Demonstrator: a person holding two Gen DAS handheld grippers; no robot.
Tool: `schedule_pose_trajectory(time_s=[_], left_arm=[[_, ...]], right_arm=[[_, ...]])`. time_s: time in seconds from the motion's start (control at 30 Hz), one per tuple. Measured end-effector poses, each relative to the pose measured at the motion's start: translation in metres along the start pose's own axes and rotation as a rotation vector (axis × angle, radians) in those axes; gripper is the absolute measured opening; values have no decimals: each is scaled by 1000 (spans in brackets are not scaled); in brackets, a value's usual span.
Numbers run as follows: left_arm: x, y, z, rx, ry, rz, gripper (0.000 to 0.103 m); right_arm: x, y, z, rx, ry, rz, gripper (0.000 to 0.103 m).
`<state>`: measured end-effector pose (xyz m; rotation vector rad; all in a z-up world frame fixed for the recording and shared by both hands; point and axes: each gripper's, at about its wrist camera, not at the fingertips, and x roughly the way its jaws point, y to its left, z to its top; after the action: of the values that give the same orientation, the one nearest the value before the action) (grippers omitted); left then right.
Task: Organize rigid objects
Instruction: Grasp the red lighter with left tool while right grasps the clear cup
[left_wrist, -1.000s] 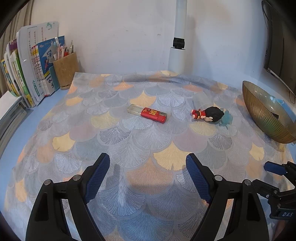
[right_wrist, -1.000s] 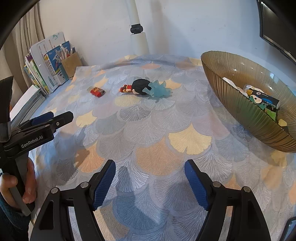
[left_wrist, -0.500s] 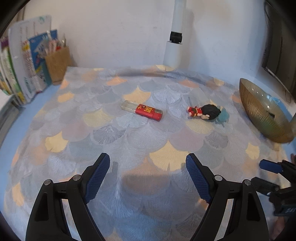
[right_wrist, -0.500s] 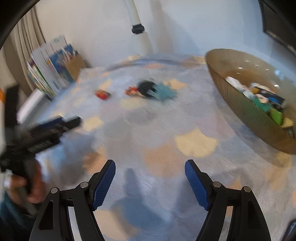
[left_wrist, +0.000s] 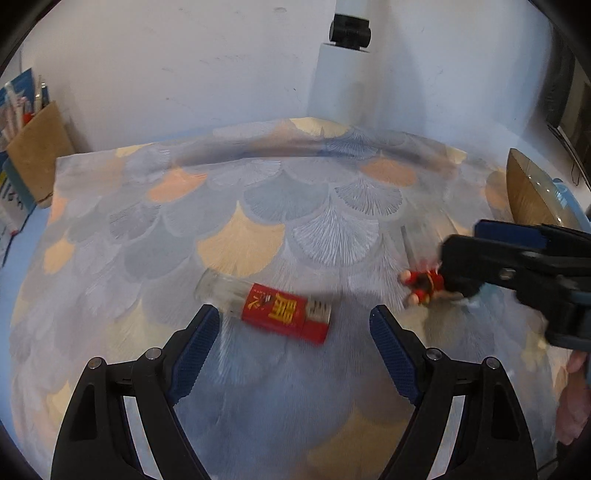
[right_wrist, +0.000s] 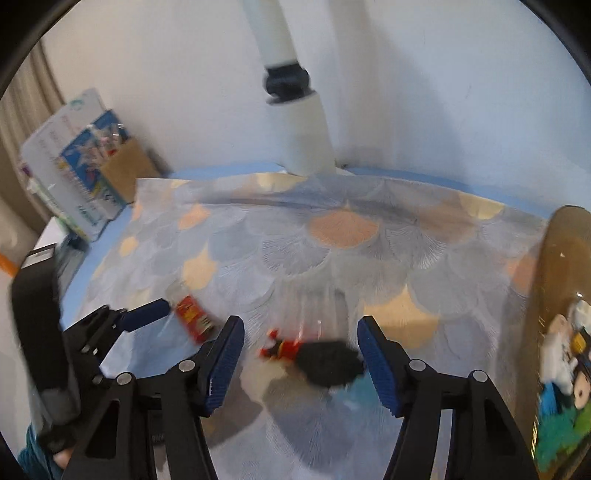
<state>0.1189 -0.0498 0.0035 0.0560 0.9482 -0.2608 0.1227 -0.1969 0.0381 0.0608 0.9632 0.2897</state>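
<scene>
left gripper (left_wrist: 295, 332): jaws wide apart, empty, over the red lighter (left_wrist: 275, 308) lying flat on the scallop-patterned cloth (left_wrist: 258, 206) | right gripper (right_wrist: 299, 360): jaws closing, pads not touching, black-haired figurine (right_wrist: 314, 356) lying between them on that cloth | amber glass bowl (right_wrist: 554, 266): right of the figurine, holding small items

Both grippers are now advancing: left gripper (left_wrist: 295, 343) nearing the red lighter (left_wrist: 275, 308); right gripper (right_wrist: 300, 363) is closing around the black-haired figurine (right_wrist: 317, 356).

Yellow Chinese character on red lighter (left_wrist: 284, 314)
</scene>
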Motion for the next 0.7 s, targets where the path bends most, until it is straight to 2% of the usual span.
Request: schedule_pose_trajectory(time_s=[0.07, 0.13, 0.17, 0.2, 0.27, 0.33, 0.4, 0.47, 0.57, 0.7], left_arm=[[3, -3, 1, 17, -14, 14, 80], [2, -6, 0, 34, -25, 26, 71], [2, -7, -1, 38, -32, 30, 61], [2, -5, 0, 42, -39, 31, 46], [1, -2, 3, 45, -50, 22, 33], [-2, 1, 1, 31, -55, 10, 30], [-9, 7, -2, 6, -67, -2, 19], [-20, 11, -6, -26, -74, -31, 19], [-42, 14, -24, -71, -83, -63, 19], [-58, 15, -62, -141, -45, -110, 19]], right_arm=[[11, -1, 5, -5, 26, -13, 63], [19, -2, 6, -9, 41, -14, 57], [23, -3, 6, -10, 49, 1, 45], [25, -3, 5, -13, 54, -1, 39], [23, -3, 4, -13, 34, -10, 38], [12, -4, 5, -14, -17, 4, 38], [-4, -2, 7, -24, -83, 30, 38], [-30, 3, 6, -52, -153, 48, 38], [-70, 16, -9, -107, -190, 64, 38], [-96, 28, -59, -142, -123, 80, 38]])
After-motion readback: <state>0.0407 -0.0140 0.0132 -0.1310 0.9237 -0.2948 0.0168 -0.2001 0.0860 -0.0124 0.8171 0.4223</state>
